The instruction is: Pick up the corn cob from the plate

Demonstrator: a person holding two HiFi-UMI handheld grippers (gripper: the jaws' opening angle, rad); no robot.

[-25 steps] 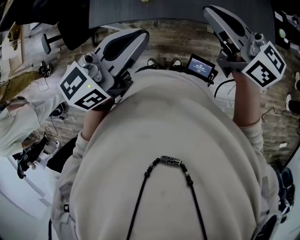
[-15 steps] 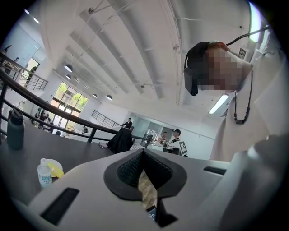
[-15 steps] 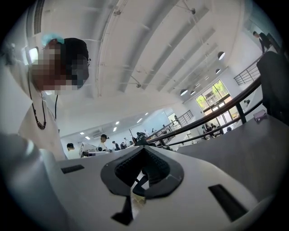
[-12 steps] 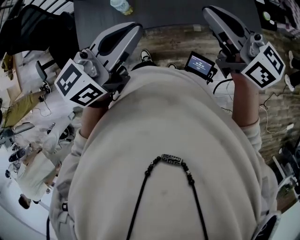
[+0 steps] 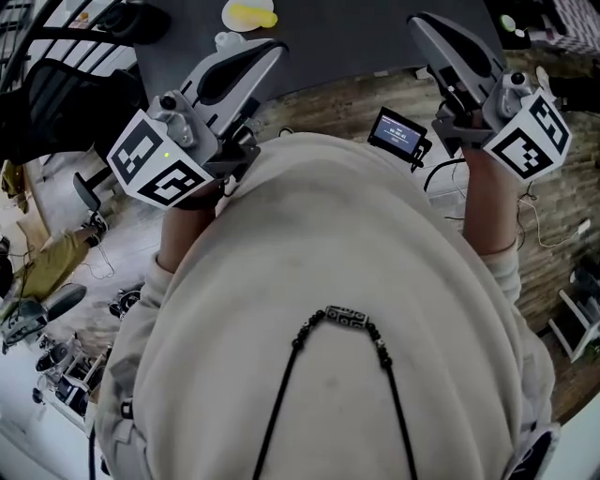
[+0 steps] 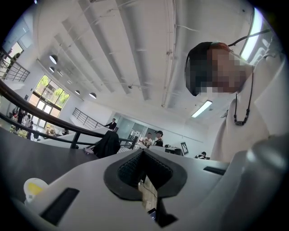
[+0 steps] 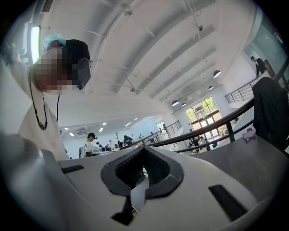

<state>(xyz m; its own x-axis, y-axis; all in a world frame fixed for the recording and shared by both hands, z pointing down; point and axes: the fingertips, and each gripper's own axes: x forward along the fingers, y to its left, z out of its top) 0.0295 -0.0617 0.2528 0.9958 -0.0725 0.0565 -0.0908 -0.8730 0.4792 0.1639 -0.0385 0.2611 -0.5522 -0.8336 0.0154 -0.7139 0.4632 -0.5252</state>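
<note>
Corn cob [image 5: 249, 14] came into view; L claw [image 6: 143, 154], R claw [image 7: 144, 152] both clenched, empty.

Big open office hall. High white ceiling [image 6: 135, 49] with long beams, round lamps [image 6: 53, 59] at left gripper view's upper left. Tall windows [image 6: 48, 89], railings [image 6: 86, 118], people at desks [image 6: 156, 137] far back. Wood floor [image 5: 337, 94], cables [image 5: 539, 225] at head view's right.

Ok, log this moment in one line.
left hand-held gripper: shut, empty | right hand-held gripper: shut, empty | corn cob: on plate, untouched
</note>
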